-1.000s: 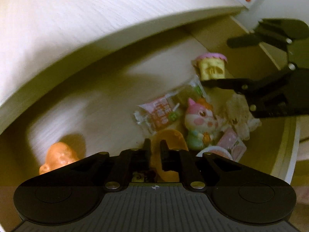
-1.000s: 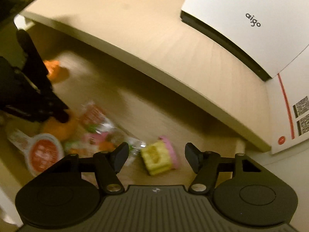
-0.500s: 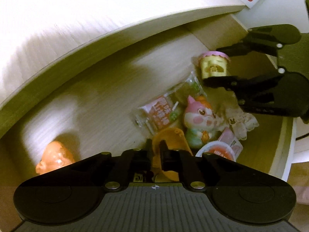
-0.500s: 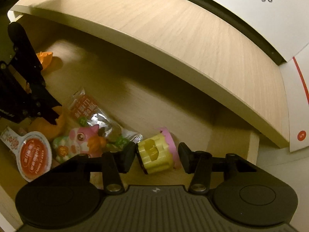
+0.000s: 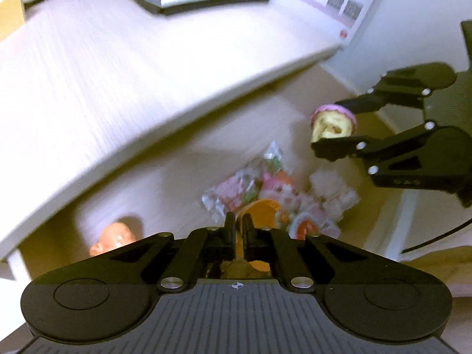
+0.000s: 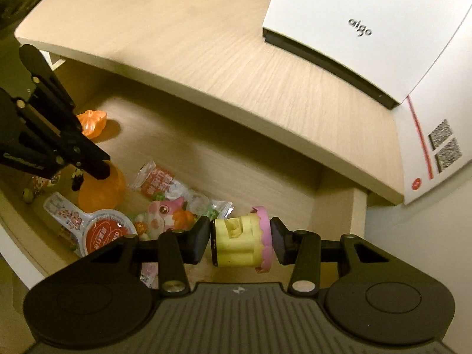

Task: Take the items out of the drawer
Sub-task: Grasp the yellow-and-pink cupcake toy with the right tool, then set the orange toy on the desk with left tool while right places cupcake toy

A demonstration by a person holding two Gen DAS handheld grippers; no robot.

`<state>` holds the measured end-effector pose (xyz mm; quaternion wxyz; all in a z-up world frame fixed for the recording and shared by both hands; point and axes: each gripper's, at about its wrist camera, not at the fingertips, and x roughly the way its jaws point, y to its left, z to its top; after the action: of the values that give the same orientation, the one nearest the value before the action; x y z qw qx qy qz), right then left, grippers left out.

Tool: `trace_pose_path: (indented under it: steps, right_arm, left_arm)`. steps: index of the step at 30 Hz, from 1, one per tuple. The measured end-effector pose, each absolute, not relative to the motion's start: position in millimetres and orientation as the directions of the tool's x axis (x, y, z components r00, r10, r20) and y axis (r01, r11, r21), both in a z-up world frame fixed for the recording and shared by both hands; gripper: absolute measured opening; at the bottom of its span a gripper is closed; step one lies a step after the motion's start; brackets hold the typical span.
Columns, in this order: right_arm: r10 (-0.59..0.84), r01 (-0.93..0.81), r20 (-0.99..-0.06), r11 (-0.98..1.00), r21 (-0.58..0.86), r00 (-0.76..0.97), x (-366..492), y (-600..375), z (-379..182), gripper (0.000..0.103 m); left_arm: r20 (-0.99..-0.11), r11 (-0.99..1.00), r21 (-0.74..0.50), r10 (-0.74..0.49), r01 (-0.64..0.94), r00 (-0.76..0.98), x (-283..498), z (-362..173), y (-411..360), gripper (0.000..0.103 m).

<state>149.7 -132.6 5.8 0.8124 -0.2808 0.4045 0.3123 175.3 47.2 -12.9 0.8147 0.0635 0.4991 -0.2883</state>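
- Small yellow toy cake with pink frilled top, lying on its side, clamped between the pads of right gripper; jaws closing the last bit, roughly a third open, flat base against one pad and pink top against the other.
- Same cake seen from left wrist view: clear of the drawer floor, hanging above the pile, near the drawer's right side wall.
- Orange rounded plastic shell piece pinched by its rim in left gripper; jaws as good as fully closed, only the thin orange wall between them. Shell low over the pile at drawer front; contact with the floor not decidable.
- Left in the light wooden drawer: pink cartoon-animal figurine, clear crinkled snack packet with red print, round red-lidded sauce cup, pale lacy scrap, small orange peeled-tangerine toy alone near the back left.
- Above: pale wood desktop overhanging the drawer, white boxed device marked "aigo" on it.
- Step in hand, judged: lift-out, both grips made, two items on the way up.
- Next move calls for: raising both clear of the desktop edge, drawing toward the drawer front, keeping the two grippers apart; steady squeeze on the cake, since slipping off the frilled top looks possible.
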Motion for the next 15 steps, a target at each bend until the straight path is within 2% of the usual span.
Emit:
trace_pose_path:
  steps: [9,12,15]
  right_arm:
    - [0.360,-0.682,-0.707,0.692,-0.236,0.609,171.7,-110.0,72.2,0.044]
    - [0.387,-0.655,-0.651,0.719,-0.231,0.653,193.6,-89.1,88.6,0.044]
    - [0.413,-0.651,-0.603,0.718,-0.245,0.683,215.8,-67.4,98.7,0.044]
  left_arm:
    - [-0.714,0.863,-0.170,-0.441,0.476,0.544,202.1,69.3,75.0,0.005]
    - [-0.670,0.896,-0.162,-0.407,0.413,0.622,233.5,81.0,86.3,0.005]
    - [-0.650,0.924,-0.206,-0.375,0.322,0.661,268.7,79.3,105.4,0.005]
